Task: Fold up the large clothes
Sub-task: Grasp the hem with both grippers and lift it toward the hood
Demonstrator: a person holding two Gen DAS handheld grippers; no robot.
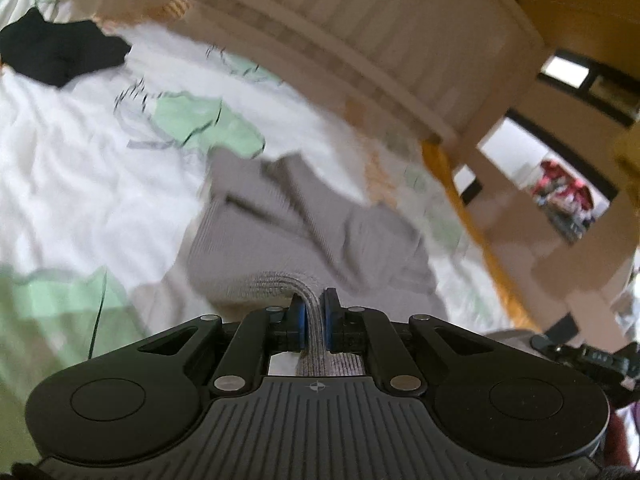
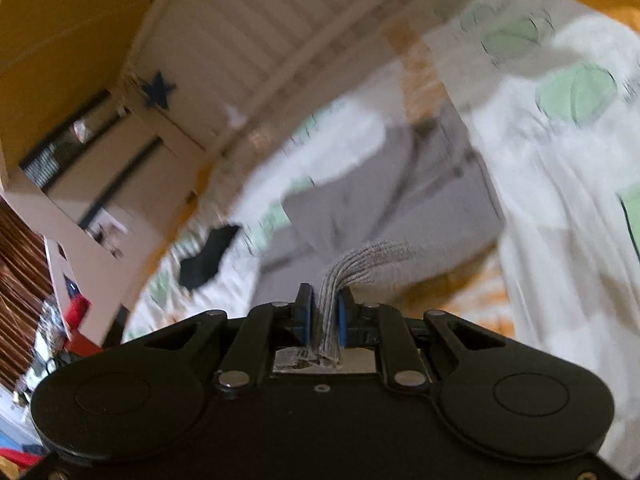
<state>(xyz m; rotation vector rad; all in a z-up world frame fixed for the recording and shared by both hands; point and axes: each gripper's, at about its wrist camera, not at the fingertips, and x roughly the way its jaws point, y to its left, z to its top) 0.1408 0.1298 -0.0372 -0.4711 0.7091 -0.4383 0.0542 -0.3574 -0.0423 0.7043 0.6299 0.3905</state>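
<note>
A grey knit garment (image 1: pixel 280 224) lies crumpled on a bed with a white and green patterned cover (image 1: pixel 72 152). My left gripper (image 1: pixel 314 300) is shut on the garment's ribbed hem, which bunches between the blue pads. My right gripper (image 2: pixel 325 296) is shut on another part of the ribbed hem of the same garment (image 2: pixel 400 192), which hangs forward from it over the bed. The right gripper's body shows at the lower right of the left wrist view (image 1: pixel 592 356). Both views are blurred.
A black piece of clothing (image 1: pixel 60 50) lies on the cover (image 2: pixel 560 160) at the far left, and shows in the right wrist view (image 2: pixel 208 256). A white slatted bed end (image 1: pixel 400 40) with orange trim stands behind. White shelves (image 2: pixel 100 184) and clutter are at the side.
</note>
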